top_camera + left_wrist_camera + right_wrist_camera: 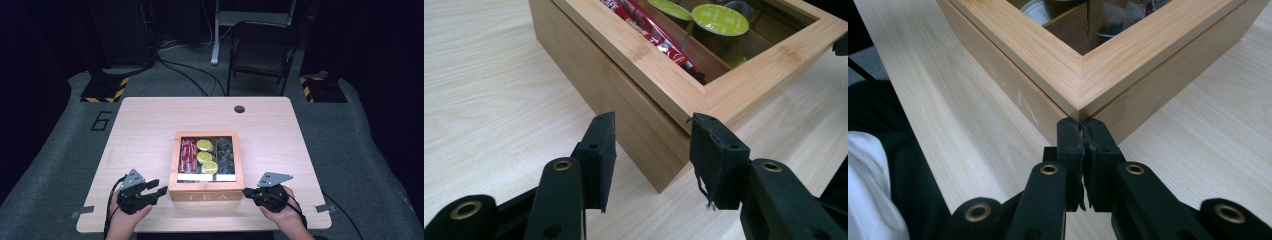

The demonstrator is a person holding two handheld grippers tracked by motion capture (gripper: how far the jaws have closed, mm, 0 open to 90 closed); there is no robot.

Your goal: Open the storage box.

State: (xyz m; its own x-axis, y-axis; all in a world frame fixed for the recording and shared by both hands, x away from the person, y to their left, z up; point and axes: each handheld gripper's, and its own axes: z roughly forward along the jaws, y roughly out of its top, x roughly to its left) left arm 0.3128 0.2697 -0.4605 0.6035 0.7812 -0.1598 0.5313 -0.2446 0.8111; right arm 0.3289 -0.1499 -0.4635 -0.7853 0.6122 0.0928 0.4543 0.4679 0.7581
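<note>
Bamboo box (206, 191), stiff and probably weighty with its glass lid, sits mid-table (145, 125), its "TEA" front facing me and its slightly longer side running away from me. My left hand-held gripper (161, 186) stands half spread just beside the near left corner, holding nothing. My right hand-held gripper (1081, 123) is pressed together, tips at the near right corner's lid seam. I'd grip the lid's front edge; the polished wood looks slippery.

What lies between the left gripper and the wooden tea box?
Bare light-wood table. In the left gripper view, the open left gripper faces the glass-lidded wooden tea box with nothing between.
</note>
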